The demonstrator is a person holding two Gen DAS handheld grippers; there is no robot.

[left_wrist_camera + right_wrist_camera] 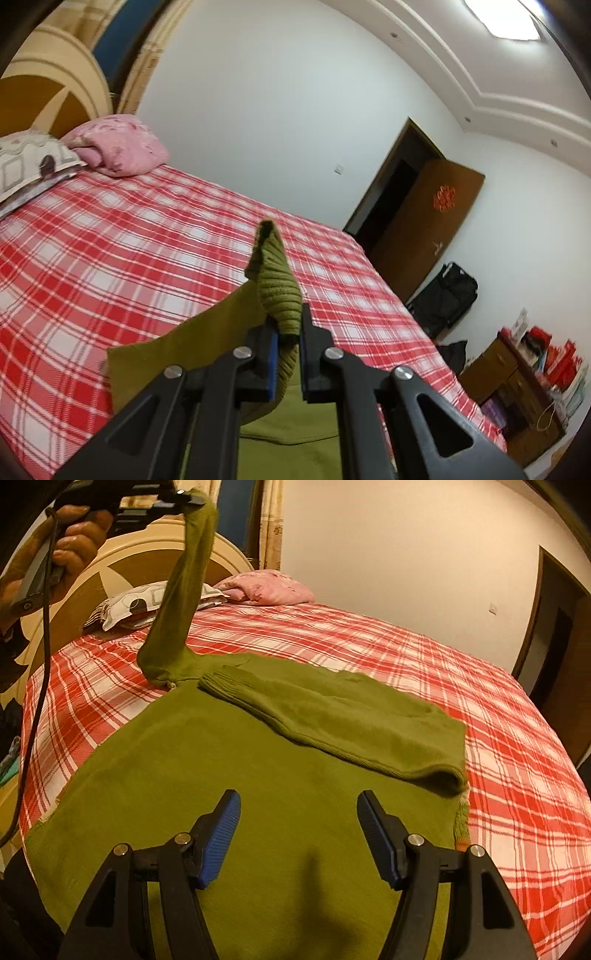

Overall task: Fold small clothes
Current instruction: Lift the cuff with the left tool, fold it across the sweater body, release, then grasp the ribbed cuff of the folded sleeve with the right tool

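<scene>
Left wrist view: the left gripper [286,332] is clamped on the ribbed cuff [280,299] of a green sweater [177,343], the cuff standing up between the pads at lower centre. The rest of the garment falls away toward the bottom of the frame over the red plaid bedsheet [129,236]. The knit looks soft, light and limp; it drapes from the grip and should follow wherever the cuff is led. The ribbing is thicker than the body and gives a firm hold. Open sheet fills the left and centre; a pink pillow [122,147] lies at upper left, well apart, and the bed's edge runs down the right side.

Right wrist view: the right gripper [299,827] stands wide at bottom centre with nothing between its pads, over the sweater's body. The body lies flat across lower centre, with one sleeve [332,716] already folded across it. The other sleeve [177,602] rises in a taut strip to the clamped gripper, held by a hand [70,528] at upper left. In my judgement, the lifted sleeve can be laid across the body unobstructed. The hem at lower left and the right side edge near the bed's border are the likely next holds. Room on the right is limited.
</scene>
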